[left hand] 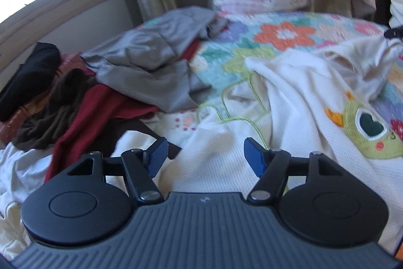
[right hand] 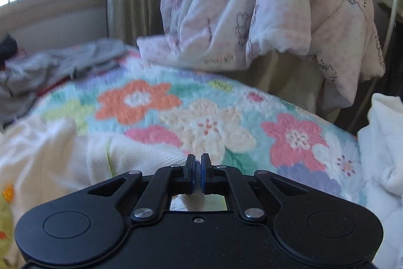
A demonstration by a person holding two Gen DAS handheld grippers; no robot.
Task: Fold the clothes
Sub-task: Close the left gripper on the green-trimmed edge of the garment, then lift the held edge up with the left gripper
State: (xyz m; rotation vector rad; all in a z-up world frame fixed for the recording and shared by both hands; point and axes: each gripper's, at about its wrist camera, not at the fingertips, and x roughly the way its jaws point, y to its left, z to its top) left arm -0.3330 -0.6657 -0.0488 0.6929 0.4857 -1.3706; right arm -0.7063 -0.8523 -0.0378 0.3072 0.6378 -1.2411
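With the right gripper clenched on a pinch of the white top spread on the bed below the released left gripper, that thin hold could slip.

Both wrist views near floral quilt

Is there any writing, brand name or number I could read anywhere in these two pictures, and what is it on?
None: no word, number or brand can be read in either view.
White garment: an embroidered green creature with a heart-shaped eye, no letters.
Hanging pink cloth: printed flower outlines; faint marks near its hem are too blurred to read.
Left gripper: a tiny pale mark on its ribbed body, too small to read.
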